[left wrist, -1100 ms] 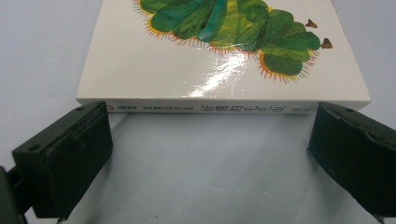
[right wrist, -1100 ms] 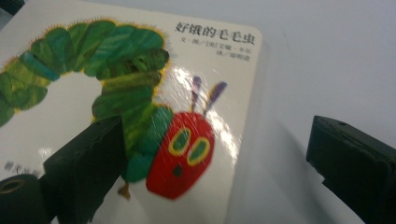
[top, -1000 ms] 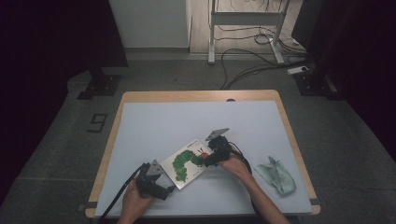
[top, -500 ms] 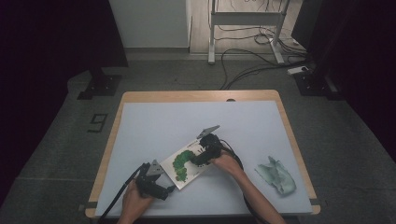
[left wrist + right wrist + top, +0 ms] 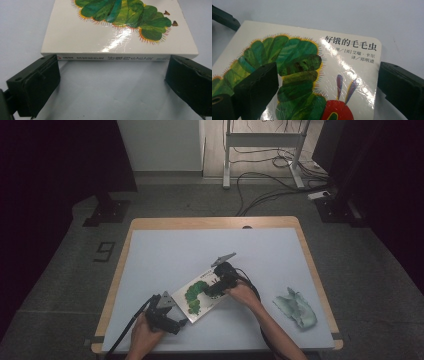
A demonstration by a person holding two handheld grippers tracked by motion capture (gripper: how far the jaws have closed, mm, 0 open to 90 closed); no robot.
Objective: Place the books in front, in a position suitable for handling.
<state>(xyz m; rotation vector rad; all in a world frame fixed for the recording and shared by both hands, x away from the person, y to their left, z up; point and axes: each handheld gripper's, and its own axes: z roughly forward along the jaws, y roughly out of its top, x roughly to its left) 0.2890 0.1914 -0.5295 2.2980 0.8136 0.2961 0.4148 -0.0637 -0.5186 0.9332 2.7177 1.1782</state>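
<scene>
Flat on the pale table [image 5: 165, 255] near its front edge we see a white board book [image 5: 352, 75] with a green caterpillar and red head; its cover reads "好饿的毛毛虫". Our right gripper [image 5: 216, 287] hangs over it with jaws apart, our left gripper [image 5: 172, 320] spread wide at its spine. A crumpled green cloth [image 5: 296, 307] lies well apart.
</scene>
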